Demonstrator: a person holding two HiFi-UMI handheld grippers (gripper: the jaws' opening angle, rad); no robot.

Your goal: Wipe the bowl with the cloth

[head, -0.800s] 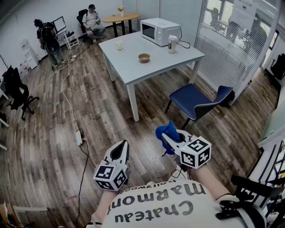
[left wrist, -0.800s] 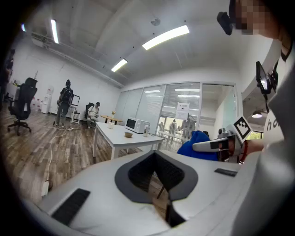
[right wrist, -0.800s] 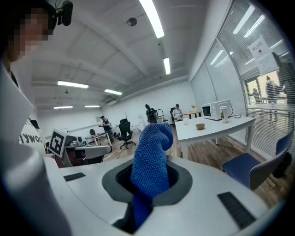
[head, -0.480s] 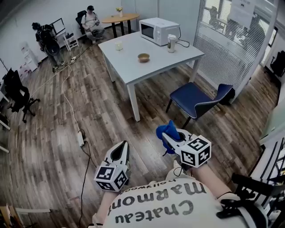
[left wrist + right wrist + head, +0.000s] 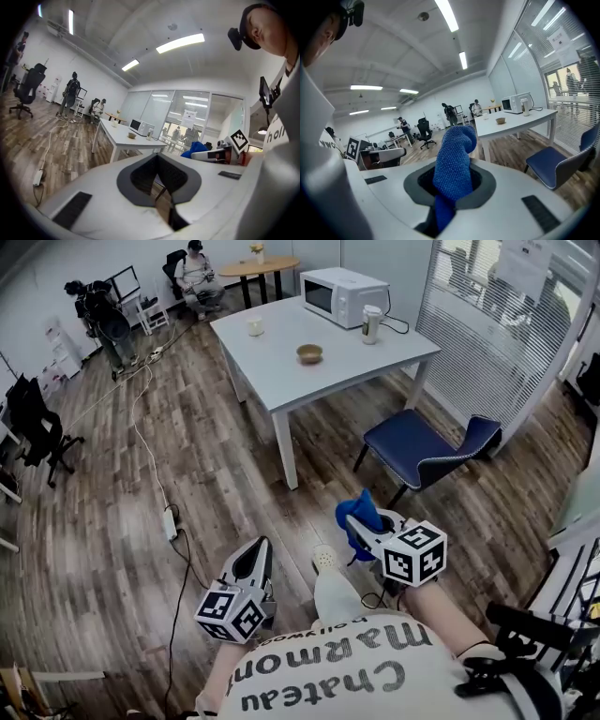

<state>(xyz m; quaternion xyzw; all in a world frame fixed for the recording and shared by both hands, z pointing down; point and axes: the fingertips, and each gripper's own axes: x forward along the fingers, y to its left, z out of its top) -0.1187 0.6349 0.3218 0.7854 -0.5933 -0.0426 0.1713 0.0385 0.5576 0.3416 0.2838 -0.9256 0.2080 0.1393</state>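
Low and near in the head view, the right gripper (image 5: 364,529) is clamped on a blue cloth (image 5: 356,513). In the right gripper view, the cloth stands up out of the jaws in a bunched fold and also hangs down through the slot beneath them. To its left, the left gripper (image 5: 257,547) is clenched shut and empty: its own view shows the two dark pads pressed together with nothing between them. Both grippers are held above the wood floor (image 5: 103,549), side by side but apart.

Far ahead, the bowl (image 5: 309,353) sits upright on a white table (image 5: 281,376), well apart from both grippers and from the cloth. A microwave (image 5: 346,294) stands at the table's far right end with a tall jug (image 5: 372,324) just beside it. A small cup (image 5: 255,326) stands to the far left of the bowl. A blue chair (image 5: 422,451) stands near the table's right corner, between the table and the right gripper. A power strip (image 5: 170,522) lies on the floor to the left, on a long cable. Two people are at the far left end of the room.
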